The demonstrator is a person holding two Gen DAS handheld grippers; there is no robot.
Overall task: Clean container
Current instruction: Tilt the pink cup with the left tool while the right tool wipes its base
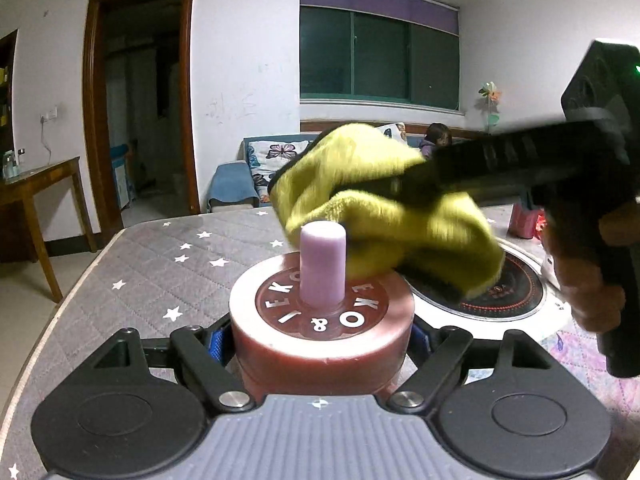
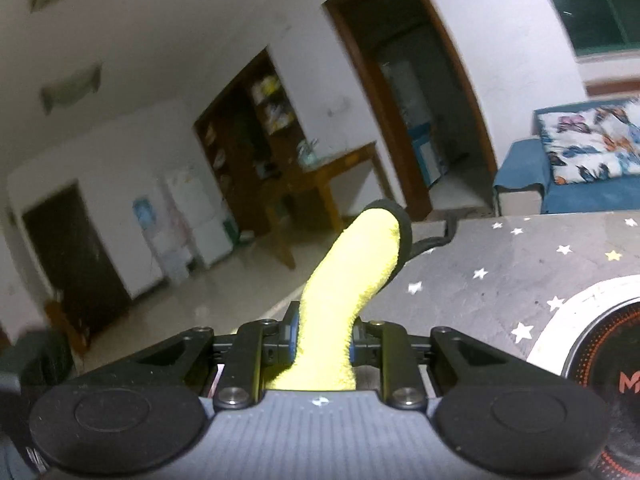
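Note:
A round dark-red container with white letters on its lid and a lilac knob sits upright between my left gripper's blue pads, which press on its sides. My right gripper reaches in from the right, held by a hand, and is shut on a bunched yellow cloth. The cloth is blurred and hangs over the lid's far right edge, right beside the knob. In the right wrist view the cloth sticks up out of the shut right gripper.
A grey star-patterned cover lies over the table. A round black induction cooker sits behind and right of the container. Beyond are a blue sofa with a seated person, a wooden side table and a doorway.

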